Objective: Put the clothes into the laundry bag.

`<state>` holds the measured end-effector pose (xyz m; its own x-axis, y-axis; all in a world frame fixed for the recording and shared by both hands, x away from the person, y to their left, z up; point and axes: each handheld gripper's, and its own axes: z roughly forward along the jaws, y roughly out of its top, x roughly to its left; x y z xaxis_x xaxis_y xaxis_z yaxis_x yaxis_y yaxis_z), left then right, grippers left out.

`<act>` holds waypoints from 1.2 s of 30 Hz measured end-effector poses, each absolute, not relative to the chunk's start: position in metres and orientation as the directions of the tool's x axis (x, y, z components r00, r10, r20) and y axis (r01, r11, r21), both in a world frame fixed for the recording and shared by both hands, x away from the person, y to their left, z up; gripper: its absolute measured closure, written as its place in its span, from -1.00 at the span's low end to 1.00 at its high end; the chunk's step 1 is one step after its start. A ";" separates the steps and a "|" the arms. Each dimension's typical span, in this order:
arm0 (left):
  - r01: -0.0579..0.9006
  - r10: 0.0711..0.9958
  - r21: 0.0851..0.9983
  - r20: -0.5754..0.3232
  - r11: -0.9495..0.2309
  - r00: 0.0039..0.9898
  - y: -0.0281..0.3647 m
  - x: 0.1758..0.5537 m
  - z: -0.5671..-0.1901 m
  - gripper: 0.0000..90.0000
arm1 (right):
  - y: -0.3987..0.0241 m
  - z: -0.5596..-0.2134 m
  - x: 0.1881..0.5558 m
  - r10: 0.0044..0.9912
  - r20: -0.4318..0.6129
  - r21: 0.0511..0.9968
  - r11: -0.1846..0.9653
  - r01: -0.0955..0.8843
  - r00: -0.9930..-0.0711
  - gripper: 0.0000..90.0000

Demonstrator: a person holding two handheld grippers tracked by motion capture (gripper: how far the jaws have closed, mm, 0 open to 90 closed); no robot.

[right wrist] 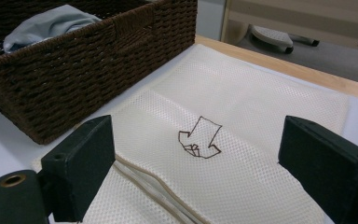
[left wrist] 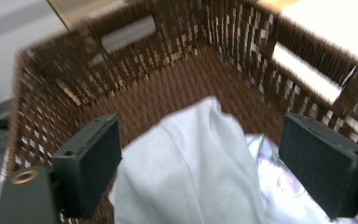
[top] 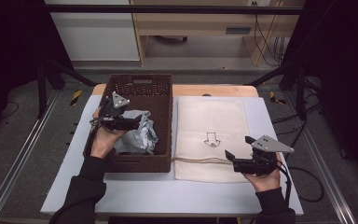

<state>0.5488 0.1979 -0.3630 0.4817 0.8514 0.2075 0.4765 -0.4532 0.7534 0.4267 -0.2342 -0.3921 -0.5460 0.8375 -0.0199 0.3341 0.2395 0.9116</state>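
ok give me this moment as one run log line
left tool: open, over cloth in basket | right tool: open, above cream bag | nothing held

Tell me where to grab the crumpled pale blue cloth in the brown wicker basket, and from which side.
Probably best at the raised fold on top of the crumpled pale blue cloth, coming straight down from above. The brown wicker basket walls it in on every side, and that ridge stands highest. The open left tongs already straddle it.

The left gripper [top: 131, 122] hangs open over the pale cloth [top: 140, 133] in the basket [top: 164, 100], right gripper [top: 237, 153] above the towel [top: 212, 116].
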 end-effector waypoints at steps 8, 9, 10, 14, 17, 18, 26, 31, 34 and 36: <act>0.569 0.852 0.680 0.163 -0.463 0.498 0.195 0.559 -0.394 -0.77 | -0.233 -0.394 0.427 0.838 -0.024 0.910 0.244 0.335 -0.545 -0.77; 0.581 0.850 0.664 0.164 -0.471 0.500 0.194 0.560 -0.398 -0.78 | -0.233 -0.395 0.428 0.838 -0.024 0.910 0.245 0.336 -0.546 -0.77; 0.591 0.847 0.645 0.175 -0.484 0.503 0.192 0.561 -0.400 -0.77 | -0.233 -0.395 0.428 0.837 -0.021 0.908 0.246 0.340 -0.547 -0.77; 0.605 0.841 0.616 0.192 -0.504 0.506 0.189 0.563 -0.406 -0.84 | -0.232 -0.398 0.430 0.838 -0.022 0.900 0.255 0.355 -0.545 -0.78; 0.625 0.848 0.600 0.191 -0.499 0.494 0.189 0.566 -0.410 -0.90 | -0.231 -0.398 0.430 0.838 -0.028 0.899 0.260 0.352 -0.546 -0.78; 0.629 0.851 0.598 0.193 -0.497 0.489 0.190 0.567 -0.411 -0.90 | -0.232 -0.398 0.429 0.837 -0.032 0.899 0.264 0.351 -0.547 -0.78; 0.679 0.872 0.569 0.160 -0.464 0.463 0.192 0.572 -0.419 -0.93 | -0.234 -0.400 0.430 0.848 -0.033 0.897 0.258 0.358 -0.529 -0.78; 0.721 0.873 0.518 0.114 -0.459 0.474 0.192 0.575 -0.425 -0.82 | -0.234 -0.403 0.431 0.851 -0.035 0.891 0.264 0.369 -0.524 -0.79; 0.733 0.873 0.502 0.102 -0.459 0.477 0.192 0.576 -0.426 -0.69 | -0.235 -0.404 0.431 0.854 -0.035 0.889 0.264 0.374 -0.518 -0.79; 0.746 0.869 0.474 0.091 -0.467 0.486 0.191 0.576 -0.427 -0.55 | -0.235 -0.403 0.431 0.854 -0.035 0.888 0.265 0.376 -0.519 -0.79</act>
<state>0.5763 0.1912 -0.4266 0.4857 0.8694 0.0912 0.7464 -0.4667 0.4744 0.4313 -0.2354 -0.4034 -0.5194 0.8538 -0.0349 0.3759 0.2650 0.8880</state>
